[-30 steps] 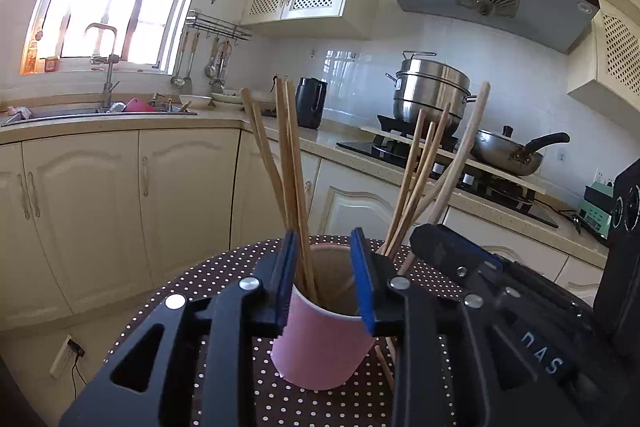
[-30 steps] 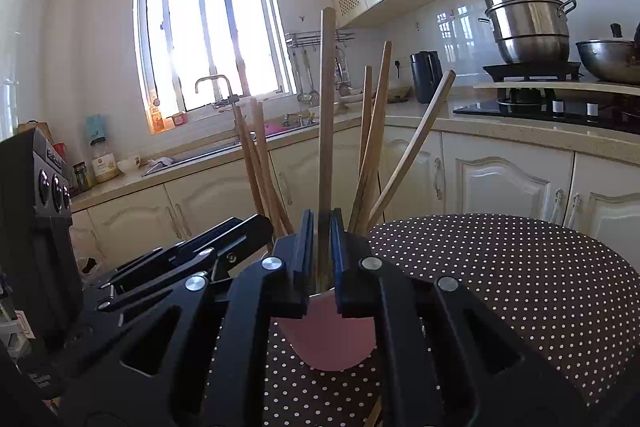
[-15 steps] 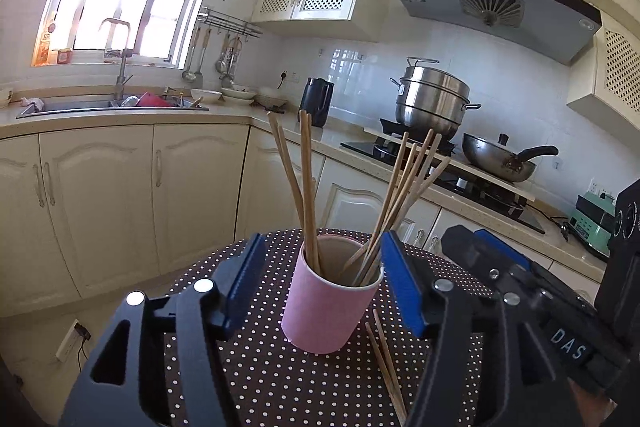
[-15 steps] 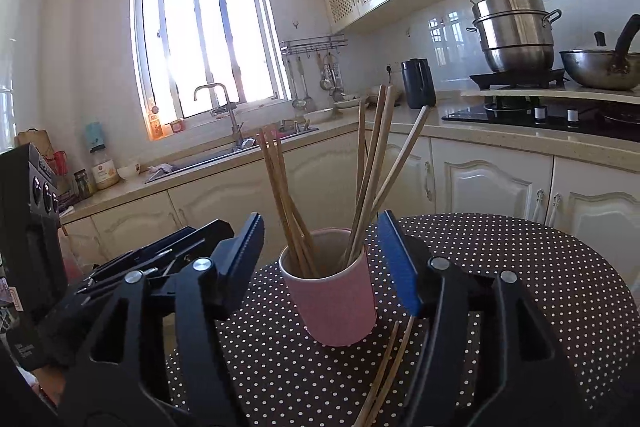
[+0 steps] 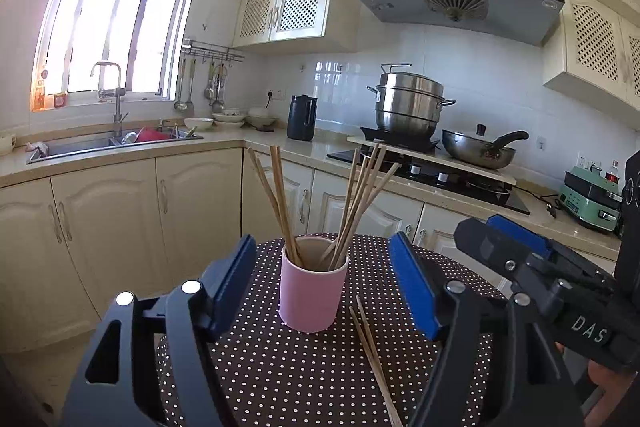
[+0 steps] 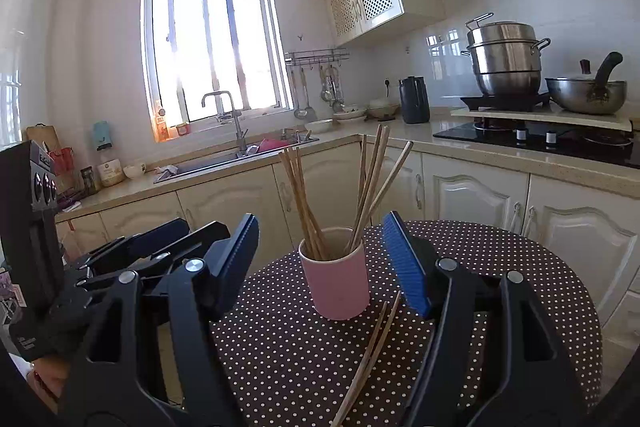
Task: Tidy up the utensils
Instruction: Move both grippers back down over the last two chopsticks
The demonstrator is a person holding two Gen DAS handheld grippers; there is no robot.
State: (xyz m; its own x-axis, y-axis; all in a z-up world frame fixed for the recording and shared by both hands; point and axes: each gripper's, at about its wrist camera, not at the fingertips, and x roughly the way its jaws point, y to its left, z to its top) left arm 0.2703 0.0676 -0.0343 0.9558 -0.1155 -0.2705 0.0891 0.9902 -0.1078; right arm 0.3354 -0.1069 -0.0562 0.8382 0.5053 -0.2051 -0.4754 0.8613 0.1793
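A pink cup [image 5: 311, 294] stands upright on the dotted round table [image 5: 280, 367] and holds several wooden chopsticks [image 5: 280, 195]. Two more chopsticks [image 5: 372, 355] lie loose on the cloth just right of the cup. My left gripper [image 5: 323, 285] is open and empty, its blue pads [image 5: 236, 279] either side of the cup but apart from it. In the right wrist view the cup [image 6: 336, 281] and the loose chopsticks [image 6: 370, 355] show too. My right gripper [image 6: 320, 265] is open and empty, drawn back from the cup.
The right gripper's body [image 5: 560, 283] is at the right of the left wrist view, the left one [image 6: 120, 267] at the left of the right wrist view. Kitchen cabinets [image 5: 120, 227], a sink [image 5: 116, 141] and a stove with pots [image 5: 408, 107] stand behind the table.
Both grippers opened and pulled back from the cup. The right gripper let go of the chopstick it held, which now stands in the cup. The left jaws released the cup.
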